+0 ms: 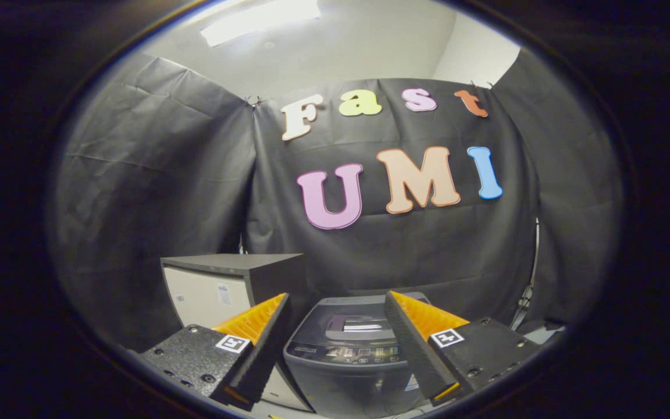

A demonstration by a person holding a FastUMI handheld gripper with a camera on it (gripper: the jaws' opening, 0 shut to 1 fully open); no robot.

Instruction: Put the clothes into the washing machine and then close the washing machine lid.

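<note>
- Spread wide apart, my jaws are holding nothing, and my gripper (pixel 335 326) is hanging in the air in front of the machine.
- My two fingers (pixel 253 337) are showing ridged inner faces, and each one is carrying a small square tag with a black and white pattern.
- Between my fingers and a little beyond them, the washing machine (pixel 344 361) is sitting low down.
- It is looking like a dark grey box with rounded corners and a smooth, shiny skin.
- Its lid (pixel 353 320) is lying flat and shut on top, with a see-through window in the middle.
- I cannot tell what is inside the tub, because the window is only giving back a bright glare.
- A strip of buttons (pixel 344 352) is running along the front edge of the top.
- Just beside the machine, behind my left finger, a cabinet (pixel 224 282) is standing.
- It is a square box with a dark flat top, a dark side and a pale front.
- Black cloth (pixel 149 198) is hanging behind everything, soft and creased with folds.
</note>
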